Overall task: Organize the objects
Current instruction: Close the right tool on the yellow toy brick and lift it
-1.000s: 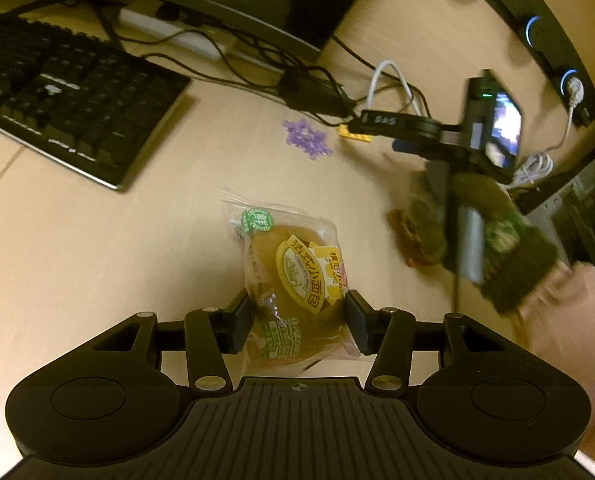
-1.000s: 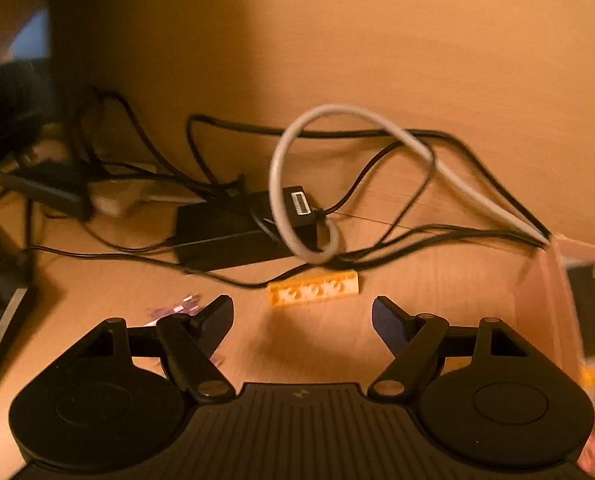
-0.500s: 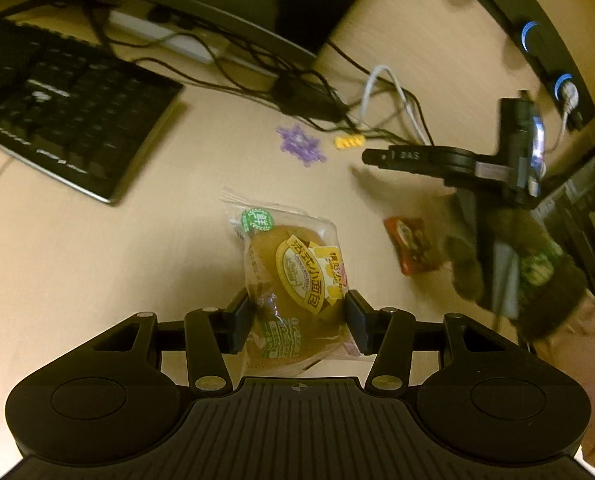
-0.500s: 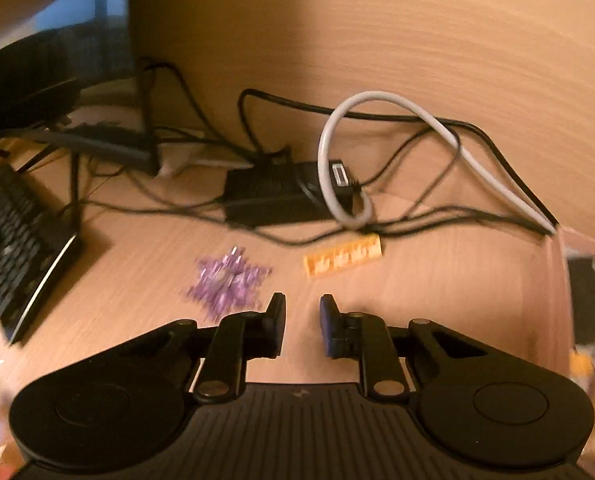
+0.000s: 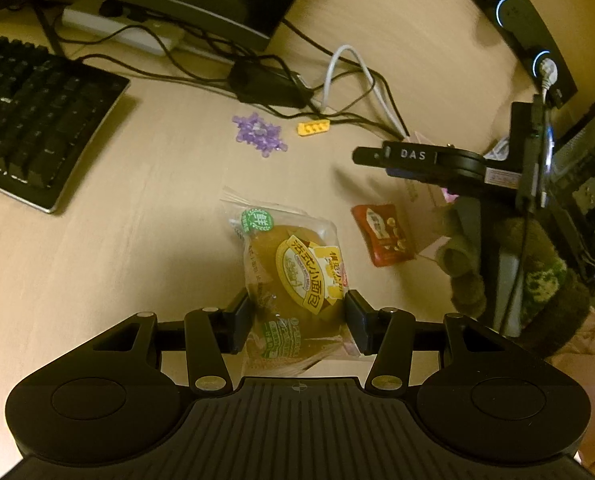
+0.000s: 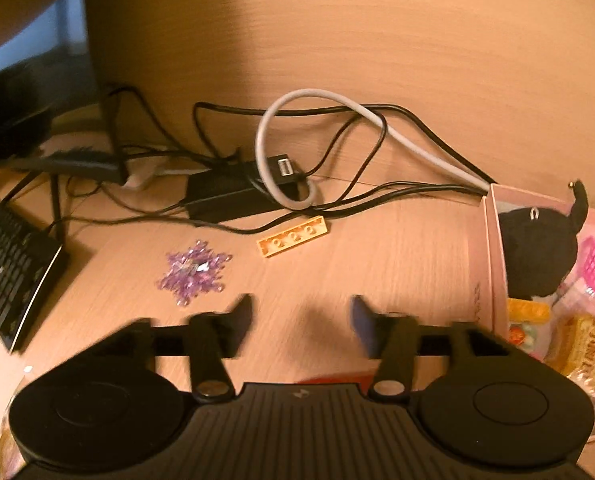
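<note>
A wrapped bread bun [image 5: 297,264] hangs just above the desk with my left gripper [image 5: 297,314] shut on its lower half. To its right a small red snack packet [image 5: 381,234] lies flat. Further back lie a purple snowflake ornament [image 5: 259,136] [image 6: 195,272] and a yellow toy brick [image 5: 313,127] [image 6: 293,236]. My right gripper [image 6: 301,316], held by a gloved hand [image 5: 497,264], hovers over bare desk short of the brick. Its jaws are opening with nothing between them. The pink box [image 6: 493,248] at right holds a black plush [image 6: 537,248] and snack packets.
A black keyboard [image 5: 29,128] fills the left side. A power adapter [image 5: 269,84] with tangled black cables and a grey cable [image 6: 337,100] lies along the back wall by a white power strip [image 5: 125,34]. A monitor overhangs the rear.
My right gripper shut, then opened again, while drawing back from the cables toward the box. The red packet, first behind it, now shows. My left gripper kept hold of the bun.
</note>
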The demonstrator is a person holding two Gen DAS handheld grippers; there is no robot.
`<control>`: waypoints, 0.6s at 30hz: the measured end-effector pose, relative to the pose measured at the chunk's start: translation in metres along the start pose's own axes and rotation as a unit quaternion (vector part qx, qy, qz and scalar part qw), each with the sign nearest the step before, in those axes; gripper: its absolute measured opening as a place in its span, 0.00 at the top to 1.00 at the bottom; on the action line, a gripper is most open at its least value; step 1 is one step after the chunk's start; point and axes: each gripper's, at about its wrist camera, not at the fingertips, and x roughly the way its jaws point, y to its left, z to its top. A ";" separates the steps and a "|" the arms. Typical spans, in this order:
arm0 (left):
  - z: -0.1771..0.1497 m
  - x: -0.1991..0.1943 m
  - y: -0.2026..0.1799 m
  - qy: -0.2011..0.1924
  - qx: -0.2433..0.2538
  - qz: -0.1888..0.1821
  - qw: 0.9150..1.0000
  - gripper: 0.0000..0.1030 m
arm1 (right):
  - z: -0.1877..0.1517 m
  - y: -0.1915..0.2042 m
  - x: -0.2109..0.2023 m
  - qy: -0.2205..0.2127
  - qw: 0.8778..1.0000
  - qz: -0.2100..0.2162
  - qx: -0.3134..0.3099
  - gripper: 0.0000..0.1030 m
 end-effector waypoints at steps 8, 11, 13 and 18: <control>0.000 -0.021 0.027 -0.016 -0.019 0.018 1.000 0.48 | 0.013 0.011 0.040 -0.004 0.999 0.001 0.042 0.40; -0.001 -0.030 0.037 -0.019 -0.022 0.028 0.999 0.48 | 0.023 0.019 0.060 -0.016 1.000 -0.018 0.019 0.39; -0.002 -0.035 0.041 -0.022 -0.023 0.035 0.999 0.48 | 0.031 0.022 0.076 -0.007 1.000 -0.021 0.001 0.39; -0.007 -0.046 0.050 -0.025 -0.029 0.049 0.998 0.48 | 0.042 0.019 0.105 0.008 0.999 -0.020 0.033 0.50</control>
